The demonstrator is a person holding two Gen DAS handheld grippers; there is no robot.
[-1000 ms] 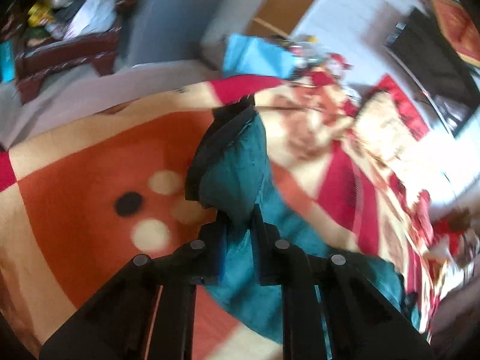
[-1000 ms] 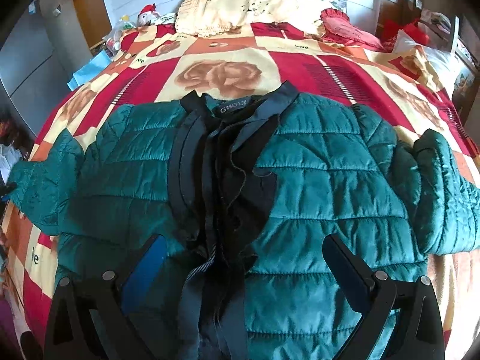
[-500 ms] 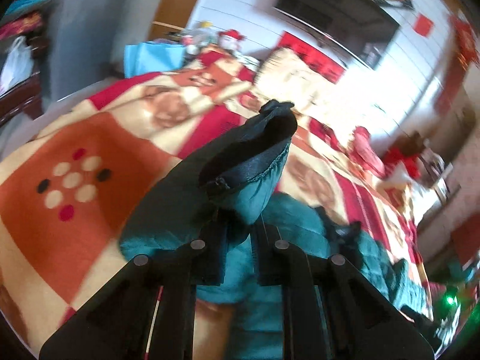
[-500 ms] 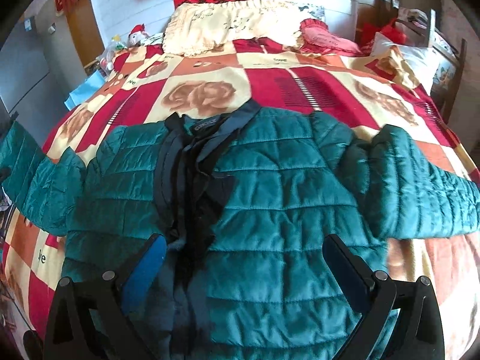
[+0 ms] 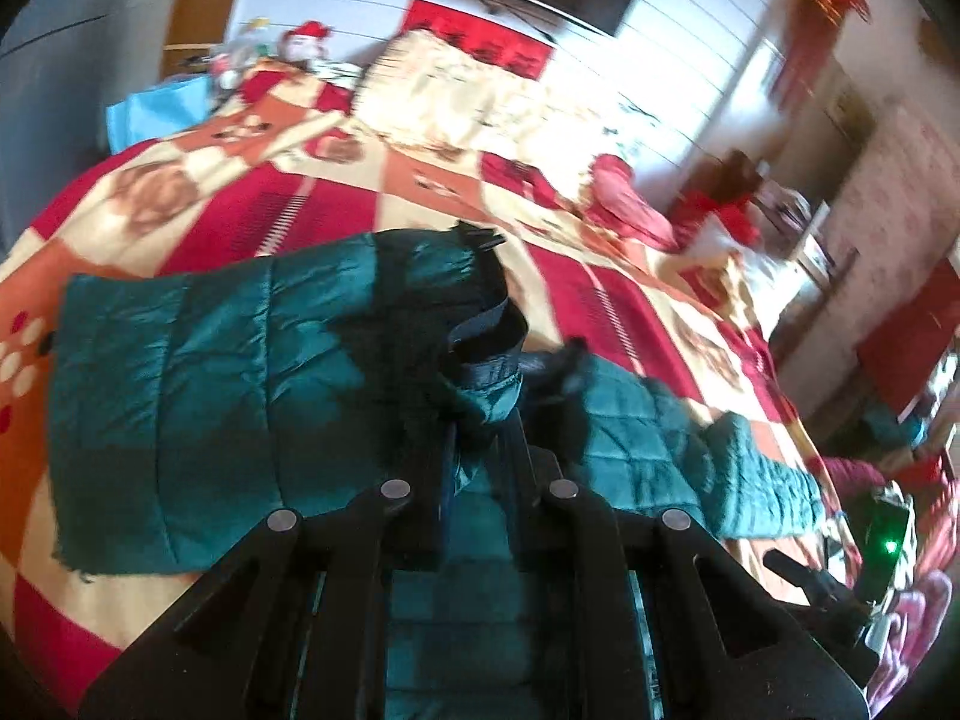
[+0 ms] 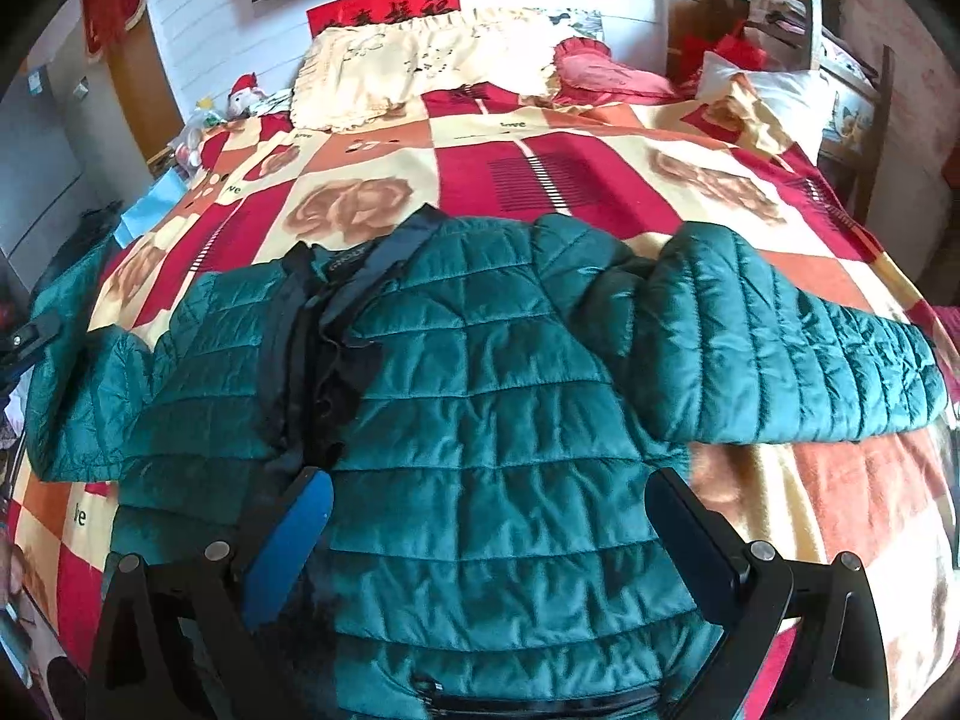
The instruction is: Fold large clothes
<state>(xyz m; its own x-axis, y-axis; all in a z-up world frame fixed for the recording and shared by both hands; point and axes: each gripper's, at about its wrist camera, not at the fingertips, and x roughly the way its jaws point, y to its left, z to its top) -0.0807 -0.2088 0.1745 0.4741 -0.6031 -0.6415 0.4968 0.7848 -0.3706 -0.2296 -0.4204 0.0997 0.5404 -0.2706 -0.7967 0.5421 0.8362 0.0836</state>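
Note:
A teal quilted jacket point(image 6: 498, 432) with a dark lining lies front-up across the bed, collar toward the pillows. Its right sleeve point(image 6: 798, 354) is spread out flat to the right. My left gripper point(image 5: 480, 438) is shut on the left sleeve's cuff point(image 5: 486, 372) and holds it lifted, with the sleeve point(image 5: 198, 396) draped below. That sleeve also shows at the left edge of the right wrist view point(image 6: 66, 372). My right gripper point(image 6: 486, 516) is open and empty, hovering over the jacket's lower front.
The bed has a red, orange and cream patterned blanket point(image 6: 540, 180). Pillows point(image 6: 420, 60) lie at the headboard. A wooden chair point(image 6: 840, 78) stands at the right side. A blue bag point(image 5: 156, 114) sits by the bed's left side.
My left gripper has swung the held sleeve cuff up and round toward the jacket's body. The right sleeve has been spread out flat to the right. My right gripper has pulled back, still open.

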